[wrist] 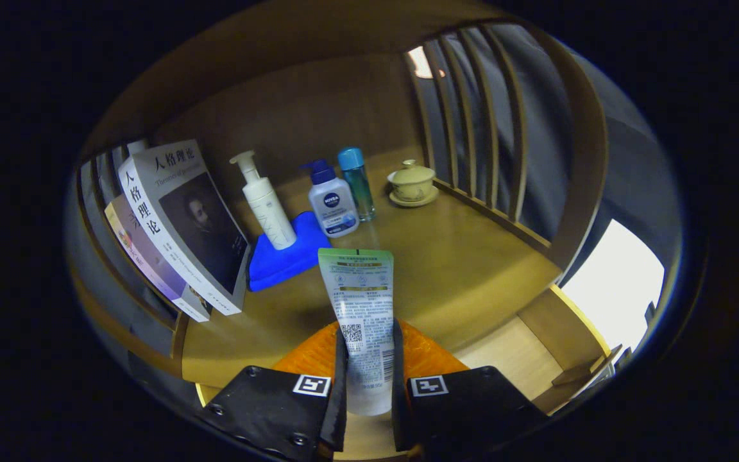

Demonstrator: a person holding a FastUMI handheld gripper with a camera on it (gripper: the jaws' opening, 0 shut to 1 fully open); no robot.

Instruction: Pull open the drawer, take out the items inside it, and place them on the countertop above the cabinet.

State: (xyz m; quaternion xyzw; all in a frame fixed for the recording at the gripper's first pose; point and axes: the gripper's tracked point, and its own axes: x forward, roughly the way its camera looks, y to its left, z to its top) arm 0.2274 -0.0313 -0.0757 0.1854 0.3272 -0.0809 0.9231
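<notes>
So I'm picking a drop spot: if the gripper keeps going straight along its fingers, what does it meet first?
The gripper, shut on the tube, points toward the white and blue bottle by the blue cloth. Probably that bottle first, though depth is unclear.

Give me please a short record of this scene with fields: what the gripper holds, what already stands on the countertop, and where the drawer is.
gripper: gripper shut on a tube, both fingers pressing its sides
tube position: held out over the countertop
on countertop: pump bottle on blue cloth, white bottle, teal bottle, lidded cup on saucer, leaning books
drawer: open drawer below the countertop edge, beside the gripper
</notes>
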